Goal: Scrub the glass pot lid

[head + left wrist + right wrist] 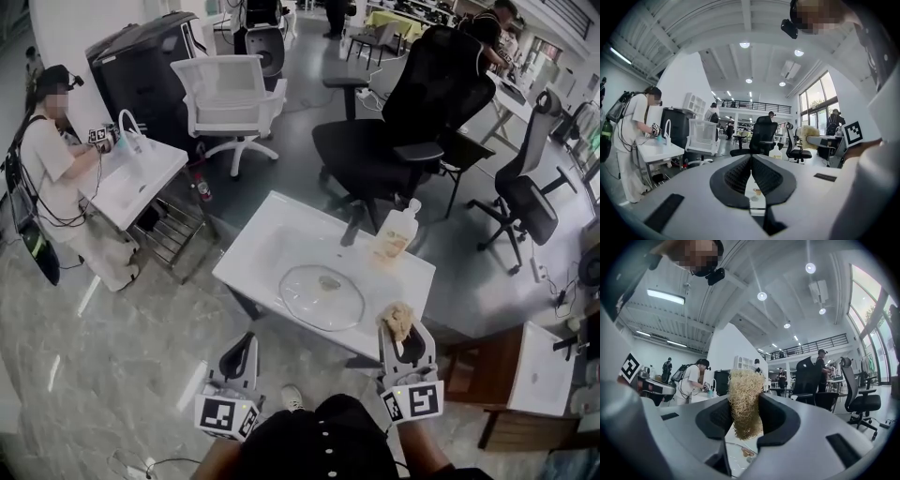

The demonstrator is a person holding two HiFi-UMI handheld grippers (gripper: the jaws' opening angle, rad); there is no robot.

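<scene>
- Head view: the glass lid [322,296] lay flat in the shallow basin of a white table [267,244], near its front edge. A bottle [396,232] stood at the far right edge. The left tool [247,339] was held level just short of the table's near edge, clenched with nothing in it. The right tool [401,326] reached the near right edge and gripped a tan scrubber [397,317], which was near the lid but apart from it. A black chair [412,122] stood behind the table, and a person [56,159] worked at another table to the left.
- Left gripper view: the jaws of the left tool [751,164] met with nothing between them. A sliver of the lid [758,191] showed below them. The scrubber [807,136] appeared off to the right.
- Right gripper view: the right tool [745,416] was clamped on the scrubber [743,390], whose fibres rose above the jaws and hung below them. The lid [746,452] lay beneath, untouched.
</scene>
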